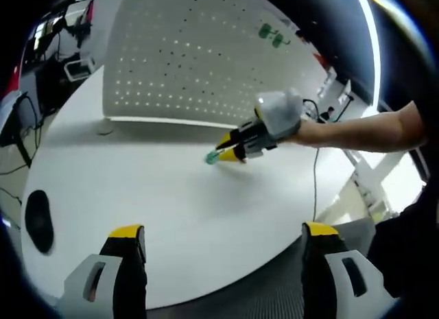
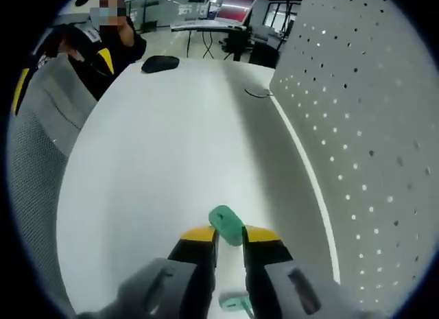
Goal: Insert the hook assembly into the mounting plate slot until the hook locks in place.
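A green plastic hook [image 2: 227, 223] sits pinched between the yellow-tipped jaws of the right tool [image 2: 230, 238] at the lower centre of the right gripper view, its rounded end poking out ahead of the tips above the smooth white tabletop [image 2: 158, 168]. The left gripper view shows the same tool [image 1: 226, 153] from outside, at centre frame, held out on a person's bare forearm [image 1: 357, 130] with the hook [image 1: 212, 157] a small green nub at its tip, low over the tabletop [image 1: 171, 209]. Behind it, across the upper frame, stands the white perforated mounting plate [image 1: 199, 65], dotted with rows of small holes; two more green hooks [image 1: 271, 34] hang near its upper right. In the right gripper view the plate [image 2: 370, 147] fills the right side. The left tool [image 1: 223, 240] has its jaws spread wide at the bottom, holding nothing. A dark mouse [image 1: 39, 221] lies at lower left.
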`<state>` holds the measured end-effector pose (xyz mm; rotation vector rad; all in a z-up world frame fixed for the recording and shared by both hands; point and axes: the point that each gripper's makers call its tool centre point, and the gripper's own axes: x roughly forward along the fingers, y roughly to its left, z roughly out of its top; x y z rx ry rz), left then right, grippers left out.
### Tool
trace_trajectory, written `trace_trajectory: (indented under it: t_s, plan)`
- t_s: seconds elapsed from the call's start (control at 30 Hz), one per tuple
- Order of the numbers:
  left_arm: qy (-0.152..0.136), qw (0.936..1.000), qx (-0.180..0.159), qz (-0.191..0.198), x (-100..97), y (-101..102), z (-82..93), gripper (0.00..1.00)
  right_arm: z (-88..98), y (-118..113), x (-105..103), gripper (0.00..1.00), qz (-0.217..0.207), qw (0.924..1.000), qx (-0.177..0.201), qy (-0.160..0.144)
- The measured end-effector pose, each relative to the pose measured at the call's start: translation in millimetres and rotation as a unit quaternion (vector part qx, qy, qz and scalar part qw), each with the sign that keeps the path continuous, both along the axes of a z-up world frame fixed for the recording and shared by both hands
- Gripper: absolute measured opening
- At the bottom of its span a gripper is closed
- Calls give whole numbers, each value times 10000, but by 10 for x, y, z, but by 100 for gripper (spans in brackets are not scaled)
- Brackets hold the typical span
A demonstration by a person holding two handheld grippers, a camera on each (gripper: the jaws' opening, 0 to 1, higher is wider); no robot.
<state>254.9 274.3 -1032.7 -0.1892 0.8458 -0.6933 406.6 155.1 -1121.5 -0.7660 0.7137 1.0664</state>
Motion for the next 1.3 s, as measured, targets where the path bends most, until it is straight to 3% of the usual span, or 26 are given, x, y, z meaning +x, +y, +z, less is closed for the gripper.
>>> trace_trajectory:
  t_s: [0.2, 0.4, 0.67, 0.9, 1.13, 1.27, 1.3]
  plan:
    - [-29, 10000, -8, -21, 24, 1, 15, 95, 2, 26, 7, 2, 320, 9995, -84, 15]
    - [-13, 10000, 4, -36, 9, 15, 8, 95, 3, 45, -7, 1, 370, 9993, -106, 24]
    - [-53, 10000, 0, -4, 10, 32, 30, 95, 167, 74, 30, 1, -409, 9983, 404, 132]
    - [-188, 9998, -6, -21, 51, 4, 114, 95, 502, 121, 150, 1, -1164, 9868, 1116, 160]
    - [-394, 9992, 13, 1, 118, -3, 235, 95, 935, 127, 199, 1, -2005, 9575, 2059, 257]
    - [-505, 9987, 49, 52, 182, 13, 298, 95, 1149, 87, 182, 1, -2642, 9246, 2691, 532]
    - [-545, 9985, 55, 71, 210, 21, 318, 95, 1213, 67, 175, 1, -2723, 9196, 2785, 503]
